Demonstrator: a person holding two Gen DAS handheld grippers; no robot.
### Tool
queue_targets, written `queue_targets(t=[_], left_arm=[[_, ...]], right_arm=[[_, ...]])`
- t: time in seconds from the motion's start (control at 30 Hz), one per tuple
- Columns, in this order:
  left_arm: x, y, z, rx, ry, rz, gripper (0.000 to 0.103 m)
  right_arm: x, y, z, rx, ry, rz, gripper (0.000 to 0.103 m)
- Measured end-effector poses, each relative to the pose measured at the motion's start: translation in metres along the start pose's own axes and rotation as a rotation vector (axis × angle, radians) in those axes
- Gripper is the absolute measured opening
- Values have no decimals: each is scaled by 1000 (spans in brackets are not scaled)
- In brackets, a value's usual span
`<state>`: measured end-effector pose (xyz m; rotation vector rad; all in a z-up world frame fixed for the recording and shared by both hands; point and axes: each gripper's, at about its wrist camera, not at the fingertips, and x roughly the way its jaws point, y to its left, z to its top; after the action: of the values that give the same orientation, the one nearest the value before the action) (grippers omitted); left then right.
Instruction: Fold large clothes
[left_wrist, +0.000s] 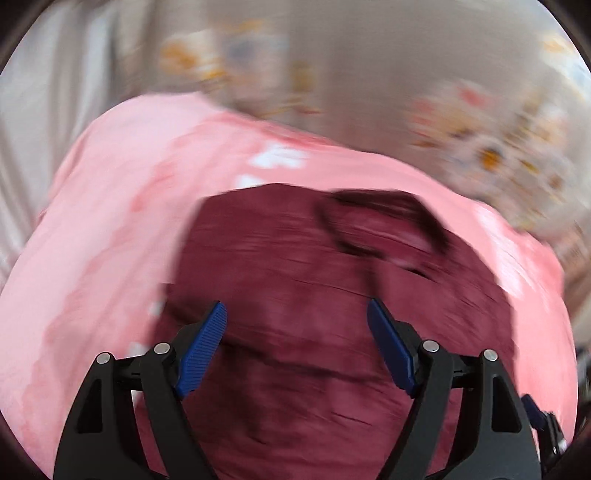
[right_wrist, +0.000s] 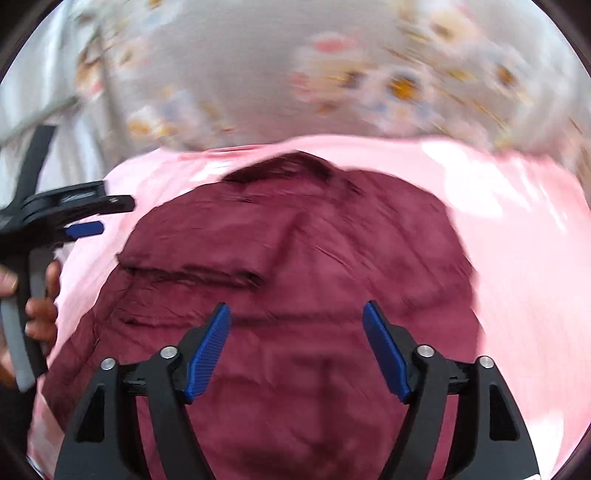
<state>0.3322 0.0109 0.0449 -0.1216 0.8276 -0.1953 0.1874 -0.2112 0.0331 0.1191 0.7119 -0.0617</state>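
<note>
A dark maroon garment (left_wrist: 295, 295) lies partly folded on a pink cloth (left_wrist: 110, 221); a dark collar edge shows at its far end. My left gripper (left_wrist: 297, 308) hovers above the maroon fabric with its blue pads wide apart and nothing between them. The right wrist view shows the same maroon garment (right_wrist: 295, 258), a folded layer lying across its left part, on the pink cloth (right_wrist: 517, 258). My right gripper (right_wrist: 297, 310) is open above it, with no fabric between its fingers. The left gripper (right_wrist: 92, 218) also appears at the left edge there, held by a hand (right_wrist: 40, 314).
A grey bedsheet with a flower print (right_wrist: 332, 74) stretches beyond the pink cloth and shows at the far side in the left wrist view (left_wrist: 480, 147) too. Both views are blurred.
</note>
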Motion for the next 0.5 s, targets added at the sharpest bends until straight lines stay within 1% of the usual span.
queue_targets(t=[0.07, 0.17, 0.27, 0.3, 0.37, 0.4, 0.43, 0.47, 0.5], left_arm=[[17, 26, 8, -48, 17, 74, 76], [42, 48, 9, -65, 60, 144, 76], [66, 52, -3, -43, 122, 176, 76], [73, 51, -8, -36, 141, 177, 75], [81, 50, -18, -29, 160, 176, 75], [84, 51, -21, -28, 164, 178, 75], [88, 52, -25, -29, 168, 174, 77], [89, 53, -29, -30, 166, 171, 77], [89, 54, -30, -28, 160, 176, 77]], right_arm=[[23, 20, 15, -73, -1, -23, 73], [56, 44, 27, -132, 49, 1, 73], [85, 59, 25, -171, 110, 67, 73], [91, 61, 23, -180, 124, 68, 72], [101, 59, 22, -197, 130, 23, 53], [101, 53, 24, -178, 128, 26, 31], [95, 42, 25, -121, 119, 47, 23], [83, 22, 27, -21, 98, 60, 22], [74, 6, 27, 42, 80, 41, 13]])
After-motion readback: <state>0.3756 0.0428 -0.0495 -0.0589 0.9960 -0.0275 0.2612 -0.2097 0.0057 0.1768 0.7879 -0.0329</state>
